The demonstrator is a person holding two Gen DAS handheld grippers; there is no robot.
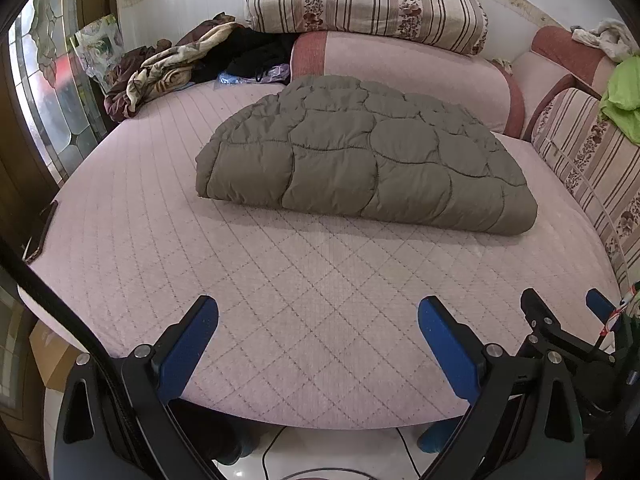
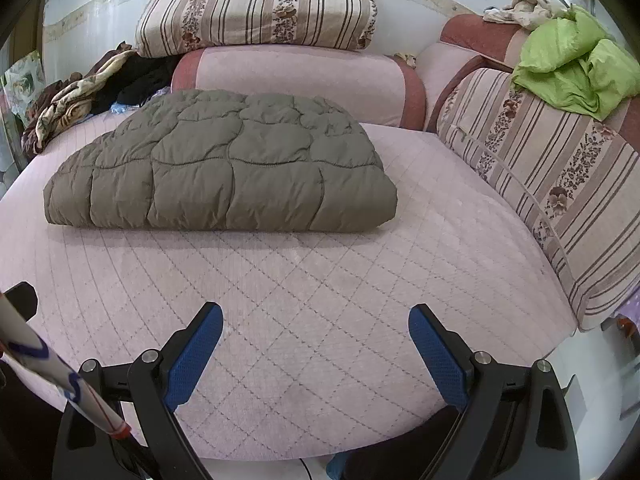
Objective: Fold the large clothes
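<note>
A large olive-grey quilted coat (image 1: 360, 156) lies folded into a thick flat bundle in the middle of the pink quilted bed (image 1: 300, 300); it also shows in the right wrist view (image 2: 224, 172). My left gripper (image 1: 318, 320) is open and empty, held above the bed's near edge, well short of the coat. My right gripper (image 2: 316, 324) is open and empty too, beside the left one; its fingers (image 1: 536, 312) show at the right of the left wrist view.
Striped pillows (image 2: 256, 12) and pink bolsters (image 2: 296, 76) line the back. A striped cushion (image 2: 552, 184) with green cloth (image 2: 576, 72) stands at the right. Crumpled dark and patterned clothes (image 1: 172, 72) lie at the back left. A phone (image 1: 40, 232) rests on the bed's left edge.
</note>
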